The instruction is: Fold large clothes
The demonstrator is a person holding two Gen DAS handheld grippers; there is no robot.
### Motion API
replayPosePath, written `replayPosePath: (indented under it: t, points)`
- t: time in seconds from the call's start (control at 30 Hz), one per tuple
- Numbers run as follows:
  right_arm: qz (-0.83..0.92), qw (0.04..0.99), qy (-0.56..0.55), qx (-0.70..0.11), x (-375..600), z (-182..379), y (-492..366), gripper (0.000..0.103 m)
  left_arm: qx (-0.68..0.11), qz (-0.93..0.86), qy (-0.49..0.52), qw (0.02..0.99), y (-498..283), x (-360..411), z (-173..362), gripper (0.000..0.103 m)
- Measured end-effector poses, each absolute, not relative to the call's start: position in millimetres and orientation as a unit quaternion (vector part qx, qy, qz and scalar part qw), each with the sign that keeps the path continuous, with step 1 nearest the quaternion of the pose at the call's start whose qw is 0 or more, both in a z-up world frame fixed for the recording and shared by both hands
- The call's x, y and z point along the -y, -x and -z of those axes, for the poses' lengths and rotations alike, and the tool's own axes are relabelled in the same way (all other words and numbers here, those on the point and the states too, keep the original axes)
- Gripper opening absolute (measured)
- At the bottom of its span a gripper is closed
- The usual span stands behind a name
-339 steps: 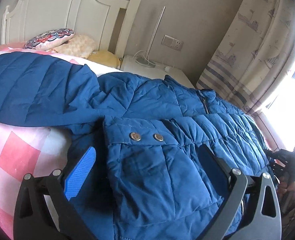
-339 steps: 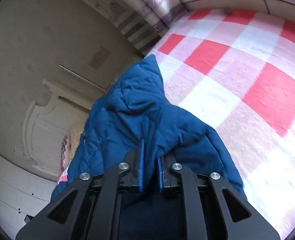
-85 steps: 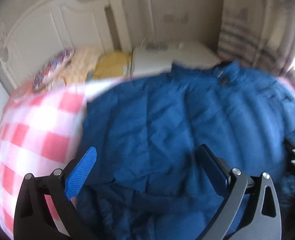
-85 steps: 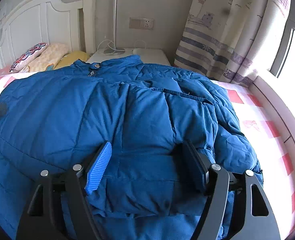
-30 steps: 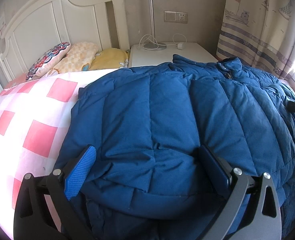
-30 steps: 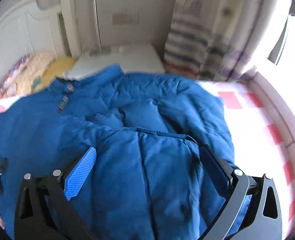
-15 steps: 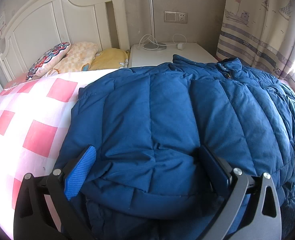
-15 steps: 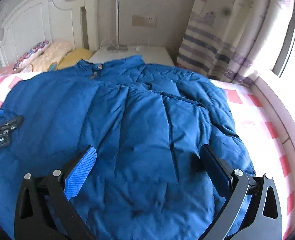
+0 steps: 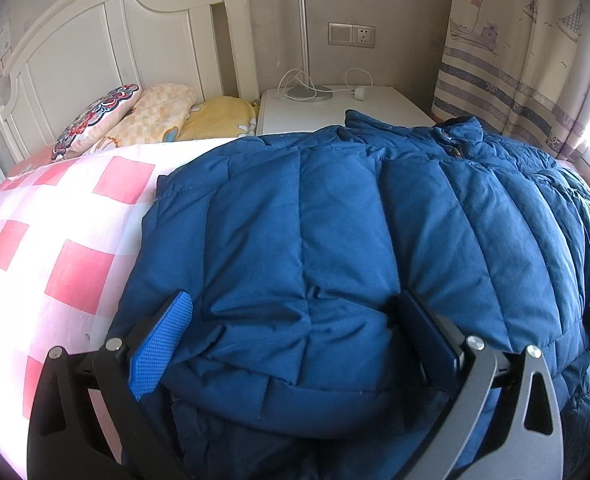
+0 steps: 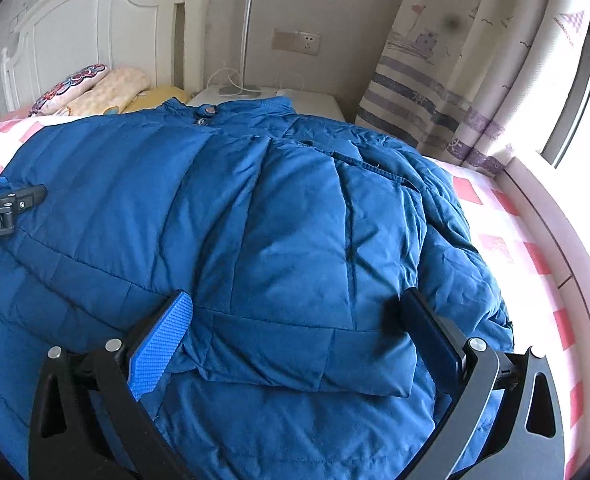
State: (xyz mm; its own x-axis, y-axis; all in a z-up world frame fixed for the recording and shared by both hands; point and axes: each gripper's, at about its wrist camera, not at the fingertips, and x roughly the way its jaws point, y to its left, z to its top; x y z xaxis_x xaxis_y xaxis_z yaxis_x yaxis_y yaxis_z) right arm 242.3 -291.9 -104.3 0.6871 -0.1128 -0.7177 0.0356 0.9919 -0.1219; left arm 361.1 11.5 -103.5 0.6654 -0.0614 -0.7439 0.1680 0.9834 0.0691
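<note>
Lying on checked bed (image 9: 71,272): one blue jacket (image 9: 335,240); two grippers, left (image 9: 295,344) and right (image 10: 295,340), fingers spread, empty.

We are seeing the jacket (image 9: 335,240) lying on the bed (image 9: 55,240), its collar toward the head edge and its bulk nearer the bed's right edge. Pillows (image 9: 143,116) are sitting at the head edge, against the headboard (image 9: 115,40). The nightstand (image 9: 335,108) is standing right of the headboard, lamp (image 9: 307,92) on it. The curtain (image 10: 455,80) is hanging beyond the right edge. Our left gripper (image 9: 295,340) and right gripper (image 10: 299,332) are hovering wide apart over the jacket's near hem.
</note>
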Motion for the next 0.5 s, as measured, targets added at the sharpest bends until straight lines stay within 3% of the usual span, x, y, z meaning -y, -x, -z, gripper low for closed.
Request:
replayPosePath:
  t: [0.17,0.37,0.5]
  points:
    - [0.031,0.916,0.037,-0.398,295,103,-242,0.099,-0.407,0.072,-0.069,0.908,-356,-14,100,0.101]
    - [-0.008,0.908,0.061,-0.414,289,84,-201,0.099,-0.413,0.132,-0.020,0.901,-283,-10,69,0.101]
    - [-0.042,0.908,0.105,-0.404,277,82,-165,0.099,-0.414,0.125,-0.082,0.898,-228,9,75,0.101]
